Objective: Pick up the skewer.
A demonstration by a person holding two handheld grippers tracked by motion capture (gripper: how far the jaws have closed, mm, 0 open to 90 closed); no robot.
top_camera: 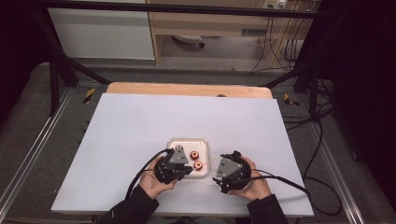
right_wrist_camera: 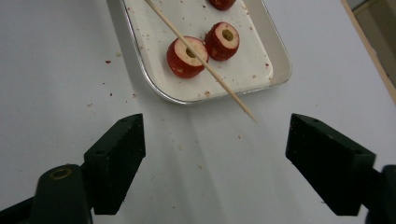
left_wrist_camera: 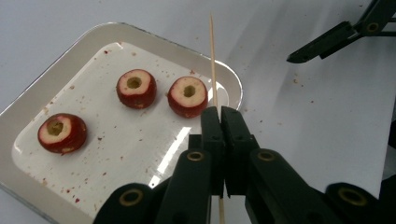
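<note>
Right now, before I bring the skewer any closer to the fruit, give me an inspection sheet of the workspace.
Surface: white board on a wooden table, speckled with red crumbs near the tray.
Job's things: white tray holding three cored red fruit pieces; wooden skewer pointing away from the tray.
Clutter: nothing seen beyond the crumbs.
Grippers: left gripper shut on the skewer at the tray's edge; right gripper open, empty, beside the tray over bare board.
Cables: one black cable trails from each gripper; more lie on the floor at right.
Surroundings: dark metal frame, wooden cabinet behind.
</note>
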